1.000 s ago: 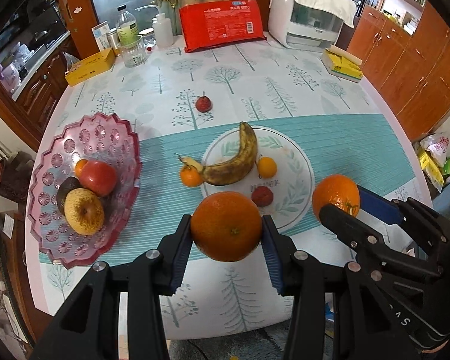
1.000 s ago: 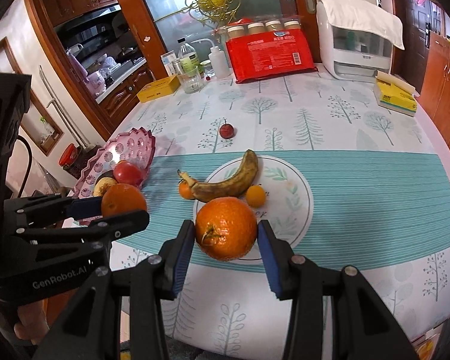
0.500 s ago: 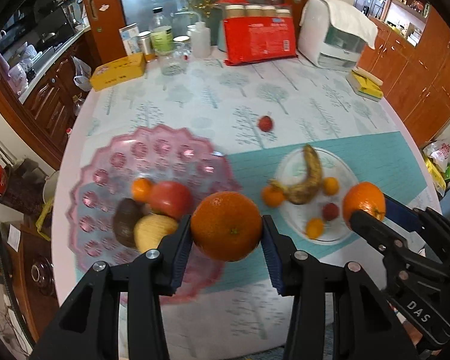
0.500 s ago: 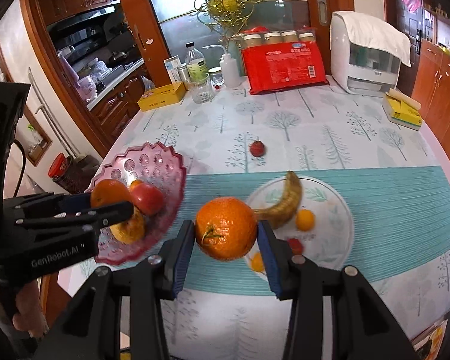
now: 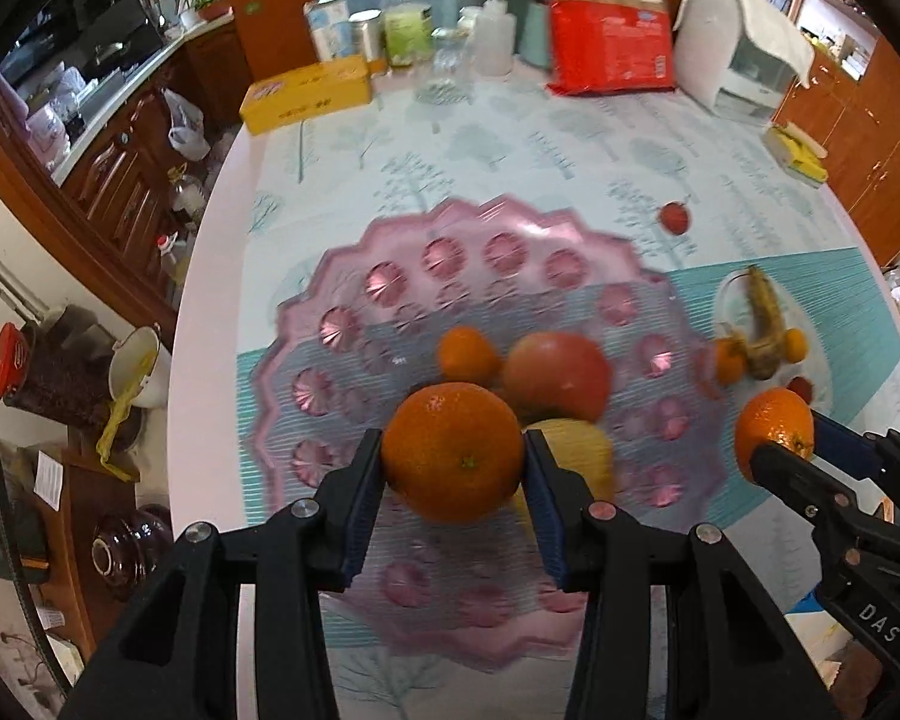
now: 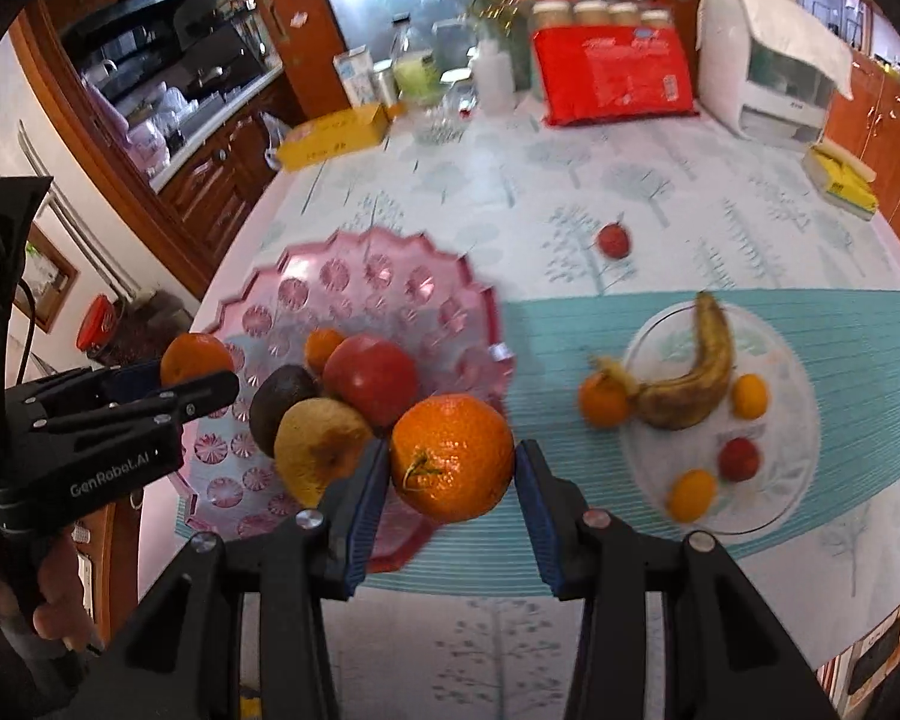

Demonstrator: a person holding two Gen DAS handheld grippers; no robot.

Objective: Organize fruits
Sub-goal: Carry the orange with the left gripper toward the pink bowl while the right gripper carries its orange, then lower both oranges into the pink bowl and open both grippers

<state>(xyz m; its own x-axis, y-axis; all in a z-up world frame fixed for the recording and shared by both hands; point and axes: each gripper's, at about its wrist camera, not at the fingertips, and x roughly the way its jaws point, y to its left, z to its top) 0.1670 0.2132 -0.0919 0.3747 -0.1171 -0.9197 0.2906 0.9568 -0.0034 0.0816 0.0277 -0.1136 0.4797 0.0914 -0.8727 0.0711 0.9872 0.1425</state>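
Above the pink bowl (image 5: 342, 324), each hand-held gripper (image 5: 453, 468) (image 6: 453, 468) clamps a round, glossy, dimpled orange (image 5: 453, 453) (image 6: 453, 459).

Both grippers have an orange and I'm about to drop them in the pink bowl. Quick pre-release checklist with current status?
1. Left gripper shut on left orange: ok.
2. Right gripper shut on right orange: ok.
3. Left orange over the pink bowl: ok.
4. Right orange over the bowl: not ok, it sits at the bowl's near right rim.
5. Free space in the bowl: ok, the far half is bare; red apple and yellow pear crowd the near side.
6. Height above the fruit: cannot tell.
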